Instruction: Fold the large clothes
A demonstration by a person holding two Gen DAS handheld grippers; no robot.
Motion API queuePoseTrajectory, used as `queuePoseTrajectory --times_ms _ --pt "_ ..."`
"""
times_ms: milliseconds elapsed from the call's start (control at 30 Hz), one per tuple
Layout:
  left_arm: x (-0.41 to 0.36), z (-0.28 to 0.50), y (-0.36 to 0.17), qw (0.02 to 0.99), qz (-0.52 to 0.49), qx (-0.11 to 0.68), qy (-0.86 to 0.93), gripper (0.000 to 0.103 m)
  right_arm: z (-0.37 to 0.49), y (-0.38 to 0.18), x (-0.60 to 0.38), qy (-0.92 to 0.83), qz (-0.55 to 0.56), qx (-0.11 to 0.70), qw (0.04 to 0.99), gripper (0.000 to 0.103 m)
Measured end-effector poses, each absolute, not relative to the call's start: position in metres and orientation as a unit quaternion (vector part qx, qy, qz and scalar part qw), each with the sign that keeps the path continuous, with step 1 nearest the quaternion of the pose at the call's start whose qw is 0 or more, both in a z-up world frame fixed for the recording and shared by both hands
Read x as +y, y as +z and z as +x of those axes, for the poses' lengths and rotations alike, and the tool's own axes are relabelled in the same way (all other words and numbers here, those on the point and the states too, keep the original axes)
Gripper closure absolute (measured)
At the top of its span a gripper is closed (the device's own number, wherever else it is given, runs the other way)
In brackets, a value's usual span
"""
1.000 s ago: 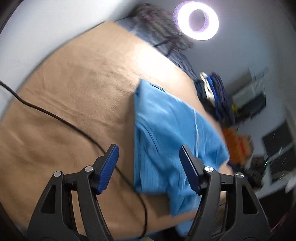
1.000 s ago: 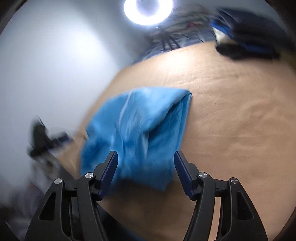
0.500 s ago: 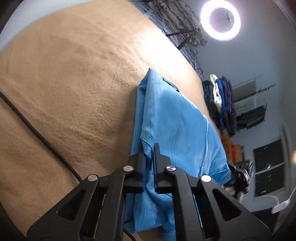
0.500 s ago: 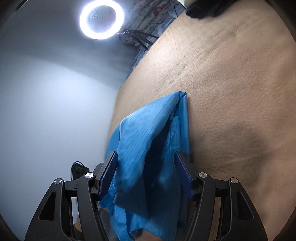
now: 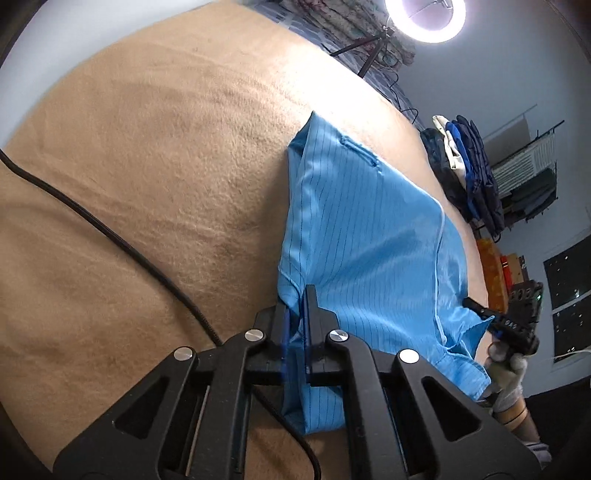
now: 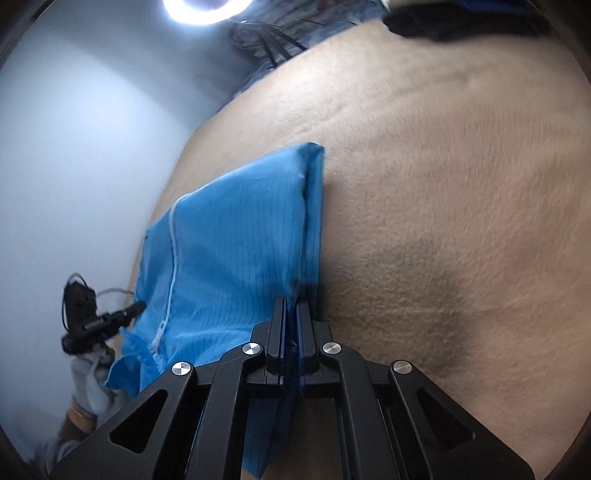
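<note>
Blue pinstriped garment (image 5: 362,236) lies on the tan blanket (image 5: 147,184), long axis running away, its near corners clamped by the left gripper (image 5: 295,325) and the just-closed right gripper (image 6: 291,325), each nearest its own side.

A ring lamp (image 5: 424,18) is glaring white at the top of the left wrist view, and its centre is burning out to pure white. The same lamp (image 6: 207,9) is cutting across the top edge of the right wrist view. Its light is falling brightly on the far part of the tan blanket (image 5: 147,166), while the near part is lying dimmer. A soft dark shadow is sitting on the blanket (image 6: 443,332) beside the blue garment (image 6: 240,240). Both views are bending strongly at the rims, with black corners. The left view is looking sharp; the right view is looking slightly smeared along the garment's far edge.
</note>
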State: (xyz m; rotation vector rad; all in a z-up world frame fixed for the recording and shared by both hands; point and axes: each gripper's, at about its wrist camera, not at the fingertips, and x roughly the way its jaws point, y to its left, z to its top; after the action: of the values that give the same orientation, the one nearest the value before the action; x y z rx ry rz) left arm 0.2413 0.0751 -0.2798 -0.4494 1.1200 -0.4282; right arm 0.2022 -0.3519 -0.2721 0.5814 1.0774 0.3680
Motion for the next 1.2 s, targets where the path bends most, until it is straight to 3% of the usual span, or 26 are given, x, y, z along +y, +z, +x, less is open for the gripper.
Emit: queuePoseTrajectory --times_ms 67,133,167,200,433,533,600,633,833,900,933,1167,1200 --pt "0.079 0.238 -0.272 0.809 -0.197 0.519 -0.191 0.091 0.202 -0.263 -0.361 0.185 0.284 0.493 0.801 0.098" --pt "0.085 0.231 -0.260 0.825 -0.192 0.502 -0.175 0.089 0.204 -0.256 -0.374 0.191 0.303 0.476 0.803 0.083" --pt "0.086 0.229 -0.254 0.830 -0.192 0.493 -0.175 0.089 0.206 -0.253 -0.383 0.187 0.321 0.464 0.804 0.059" --pt "0.085 0.226 -0.249 0.834 -0.190 0.486 -0.178 0.089 0.209 -0.252 -0.389 0.183 0.339 0.454 0.803 0.045" --pt "0.042 0.215 -0.225 0.847 -0.126 0.464 -0.227 0.089 0.245 -0.281 -0.388 0.197 0.390 0.465 0.770 0.049" --pt "0.021 0.220 -0.233 0.844 -0.098 0.472 -0.235 0.089 0.252 -0.291 -0.381 0.216 0.398 0.478 0.752 0.062" --pt "0.010 0.226 -0.243 0.839 -0.088 0.483 -0.234 0.089 0.258 -0.294 -0.375 0.236 0.402 0.483 0.741 0.082" --pt "0.012 0.226 -0.247 0.837 -0.088 0.487 -0.234 0.089 0.255 -0.291 -0.374 0.248 0.406 0.481 0.736 0.084" --pt "0.009 0.230 -0.276 0.823 -0.078 0.515 -0.229 0.089 0.267 -0.291 -0.374 0.266 0.439 0.463 0.723 0.081" --pt "0.007 0.229 -0.282 0.822 -0.070 0.516 -0.229 0.089 0.278 -0.302 -0.376 0.250 0.464 0.467 0.710 0.068" --pt "0.006 0.230 -0.282 0.823 -0.067 0.516 -0.228 0.089 0.285 -0.308 -0.377 0.246 0.481 0.467 0.700 0.067" --pt "0.002 0.231 -0.284 0.826 -0.048 0.511 -0.232 0.089 0.318 -0.322 -0.388 0.203 0.554 0.435 0.680 0.067" --pt "0.001 0.232 -0.284 0.826 -0.050 0.511 -0.232 0.089 0.321 -0.319 -0.389 0.196 0.547 0.435 0.688 0.077"
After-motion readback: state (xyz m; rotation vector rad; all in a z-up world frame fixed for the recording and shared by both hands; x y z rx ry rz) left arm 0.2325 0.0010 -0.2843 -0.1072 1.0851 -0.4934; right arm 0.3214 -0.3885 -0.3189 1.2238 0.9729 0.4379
